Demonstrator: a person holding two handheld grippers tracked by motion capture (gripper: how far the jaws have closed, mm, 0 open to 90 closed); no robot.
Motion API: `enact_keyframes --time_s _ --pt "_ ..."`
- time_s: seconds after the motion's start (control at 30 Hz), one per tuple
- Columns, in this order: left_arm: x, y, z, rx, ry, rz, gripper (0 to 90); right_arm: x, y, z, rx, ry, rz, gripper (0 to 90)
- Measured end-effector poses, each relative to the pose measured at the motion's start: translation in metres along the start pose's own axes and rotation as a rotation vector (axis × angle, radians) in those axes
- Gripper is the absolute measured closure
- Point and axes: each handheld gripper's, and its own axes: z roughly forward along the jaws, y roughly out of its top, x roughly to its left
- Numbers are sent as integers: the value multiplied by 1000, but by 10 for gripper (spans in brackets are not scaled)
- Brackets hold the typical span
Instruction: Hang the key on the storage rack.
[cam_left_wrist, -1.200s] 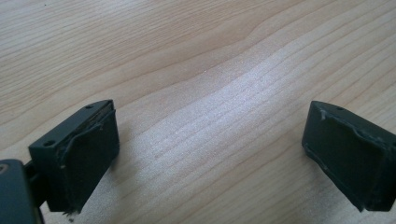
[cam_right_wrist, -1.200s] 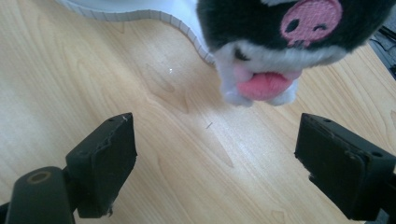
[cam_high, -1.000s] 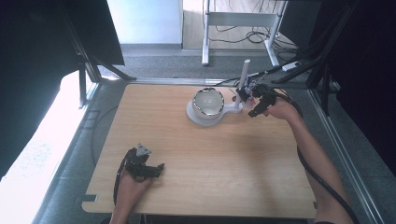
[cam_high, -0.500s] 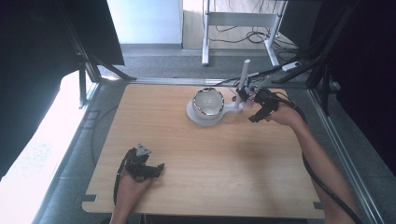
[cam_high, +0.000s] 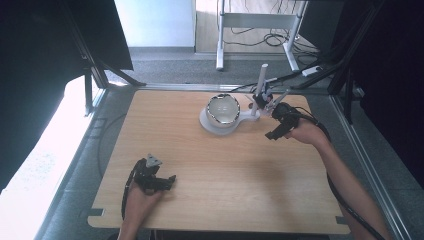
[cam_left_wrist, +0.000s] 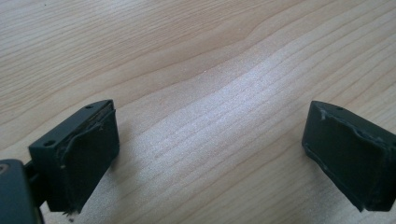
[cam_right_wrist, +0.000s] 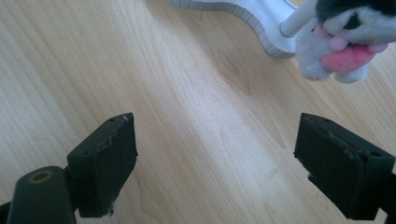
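The wooden table (cam_high: 220, 200) carries few things, all gathered toward its far right part. Largest among them is a white stand (cam_high: 220, 125) with a round base, and a shiny metal bowl (cam_high: 223, 109) sits on it. From the base a narrow white arm runs right to an upright white post (cam_high: 261, 80). At the foot of that post hangs a small plush toy (cam_right_wrist: 343, 39) — black, white and pink; the right gripper view shows it just beside the white rod and the base's ribbed edge, at the top right.

The middle and the near half of the table lie bare, so there is wide room between the two hands. The far edge lies close behind the stand, and the right edge is near the right forearm.

The right hand-held gripper (cam_high: 281, 120) hovers just right of the stand's arm, near the toy but apart from it, jaws spread wide and holding nothing. The left hand-held gripper (cam_high: 159, 180) sits near the front left edge — jaws likewise wide apart over bare wood, nothing between them.
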Motion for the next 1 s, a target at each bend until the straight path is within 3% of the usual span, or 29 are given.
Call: enact_keyframes --time_s 0.37,1.0 --pt "0 0 0 0 -1 0 40 17 -23 -7 -28 13 0 128" --pt "0 0 0 0 0 3 40 50 -63 -21 -71 -11 -26 36"
